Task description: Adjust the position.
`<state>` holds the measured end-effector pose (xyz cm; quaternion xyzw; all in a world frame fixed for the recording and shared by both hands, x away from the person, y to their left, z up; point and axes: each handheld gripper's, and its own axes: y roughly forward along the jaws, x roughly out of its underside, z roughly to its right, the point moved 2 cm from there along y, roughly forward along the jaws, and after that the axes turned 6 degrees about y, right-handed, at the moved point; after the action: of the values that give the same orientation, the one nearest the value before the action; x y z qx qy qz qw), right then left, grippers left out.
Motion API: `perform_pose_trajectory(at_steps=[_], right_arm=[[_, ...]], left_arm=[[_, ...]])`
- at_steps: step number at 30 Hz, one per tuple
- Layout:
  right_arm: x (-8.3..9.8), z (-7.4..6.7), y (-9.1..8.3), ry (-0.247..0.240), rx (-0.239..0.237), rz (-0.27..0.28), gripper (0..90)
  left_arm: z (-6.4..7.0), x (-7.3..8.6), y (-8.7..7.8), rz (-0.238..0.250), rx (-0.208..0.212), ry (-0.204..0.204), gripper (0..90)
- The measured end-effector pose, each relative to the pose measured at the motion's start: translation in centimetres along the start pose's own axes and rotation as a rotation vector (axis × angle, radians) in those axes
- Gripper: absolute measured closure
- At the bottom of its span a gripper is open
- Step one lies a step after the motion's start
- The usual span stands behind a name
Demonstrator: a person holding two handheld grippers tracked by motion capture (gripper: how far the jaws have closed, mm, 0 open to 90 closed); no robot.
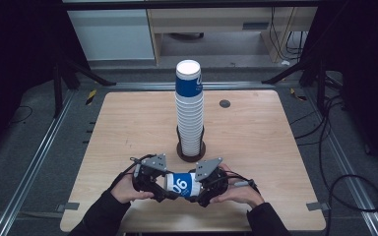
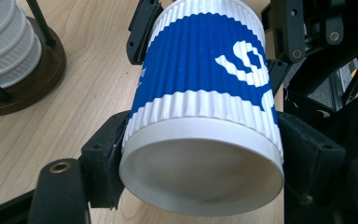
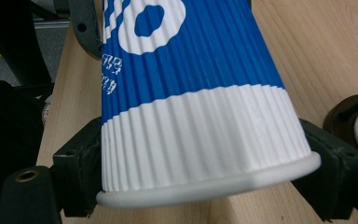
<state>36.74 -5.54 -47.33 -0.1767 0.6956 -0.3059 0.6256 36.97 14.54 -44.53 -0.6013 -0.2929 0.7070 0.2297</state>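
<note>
Wood surface (image 1: 256,147), lower centre: cup (image 1: 182,184) lying sideways, left gripper (image 1: 160,184) and right gripper (image 1: 200,188) clamped on opposite ends.

The blue-and-white cup (image 1: 181,184) held between the two grippers has big white digits, looks like "06"; the small print beside them is unreadable.

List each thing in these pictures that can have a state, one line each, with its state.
Paper cup: on its side, held between both grippers above the table.
Left gripper: shut on the cup's base end.
Right gripper: shut on the cup's rim end.
Cup stack: upright in its holder.
</note>
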Motion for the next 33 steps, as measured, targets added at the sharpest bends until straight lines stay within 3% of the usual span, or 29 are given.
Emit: perform_pose_trajectory(at_steps=[5, 10, 12, 13, 14, 15, 16, 17, 18, 19, 22, 25, 33], right_arm=[[-0.1, 0.1, -0.2, 0.022, 0.0, 0.017, 10.7], [-0.3, 0.6, -1.2, 0.058, 0.009, 0.077, 7.5], [-0.4, 0.8, -1.8, 0.073, 0.015, 0.102, 7.5], [-0.4, 1.1, -2.4, 0.095, 0.025, 0.135, 7.1], [-0.4, 1.1, -2.4, 0.095, 0.025, 0.135, 7.1], [-0.4, 1.5, -3.2, 0.116, 0.039, 0.173, 7.4], [-0.4, 1.5, -3.2, 0.116, 0.039, 0.173, 7.4], [-0.4, 1.8, -3.8, 0.141, 0.041, 0.205, 7.3], [-0.4, 1.9, -4.0, 0.148, 0.042, 0.216, 7.4], [-0.3, 2.0, -4.2, 0.153, 0.041, 0.229, 7.5], [-0.3, 2.1, -4.5, 0.168, 0.032, 0.248, 7.4], [-0.4, 1.9, -4.7, 0.185, -0.014, 0.292, 7.9], [-0.6, 1.6, -4.5, 0.193, -0.079, 0.326, 9.5]], left_arm=[[-0.1, 0.0, -0.4, 0.02, -0.016, 0.002, 25.5], [-0.4, 0.1, -1.1, 0.053, -0.038, -0.009, 25.6], [-0.7, 0.2, -1.6, 0.077, -0.052, -0.015, 25.6], [-0.8, 0.2, -2.1, 0.114, -0.064, -0.027, 25.6], [-0.8, 0.2, -2.1, 0.114, -0.064, -0.027, 25.6], [-0.9, 0.2, -2.7, 0.156, -0.081, -0.033, 25.6], [-0.9, 0.2, -2.7, 0.156, -0.081, -0.033, 25.6], [-0.9, 0.1, -3.0, 0.191, -0.084, -0.028, 25.6], [-0.9, 0.1, -3.0, 0.191, -0.084, -0.028, 25.6], [-0.8, 0.0, -3.3, 0.238, -0.072, -0.028, 25.5], [-0.7, 0.0, -3.3, 0.268, -0.056, -0.026, 25.5], [-0.6, 0.0, -3.0, 0.309, -0.035, -0.026, 25.5], [-0.4, -0.1, -2.4, 0.325, -0.005, -0.014, 25.6]])
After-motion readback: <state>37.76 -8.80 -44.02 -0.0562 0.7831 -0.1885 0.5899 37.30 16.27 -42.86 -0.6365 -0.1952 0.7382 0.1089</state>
